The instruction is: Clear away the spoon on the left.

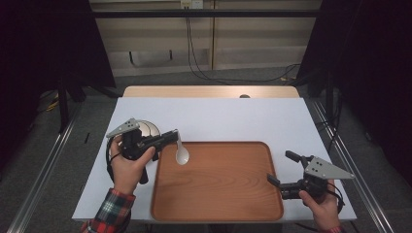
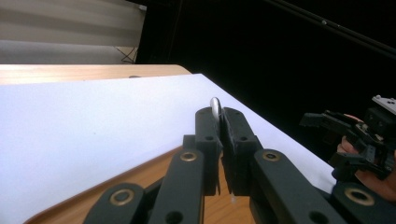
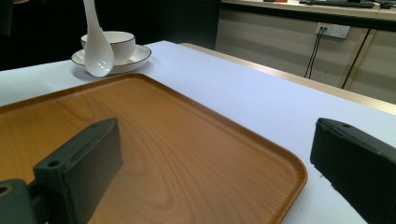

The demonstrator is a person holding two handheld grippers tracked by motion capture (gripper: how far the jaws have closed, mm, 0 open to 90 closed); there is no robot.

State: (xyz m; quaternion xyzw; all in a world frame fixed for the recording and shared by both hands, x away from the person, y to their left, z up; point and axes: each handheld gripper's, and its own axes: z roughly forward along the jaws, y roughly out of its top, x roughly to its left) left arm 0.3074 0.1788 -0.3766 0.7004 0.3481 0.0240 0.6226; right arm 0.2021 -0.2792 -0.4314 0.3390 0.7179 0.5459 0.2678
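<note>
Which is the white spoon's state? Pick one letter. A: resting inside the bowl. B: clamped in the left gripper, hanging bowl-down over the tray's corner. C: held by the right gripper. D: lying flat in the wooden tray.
B: the left gripper is shut on the handle of the white spoon, whose bowl hangs over the wooden tray at its far left corner.

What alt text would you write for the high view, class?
The left gripper holds a white ceramic spoon by its handle, bowl hanging over the rectangular wooden tray's far-left corner. The right gripper hovers open at the tray's right edge, on a white-covered table.
</note>
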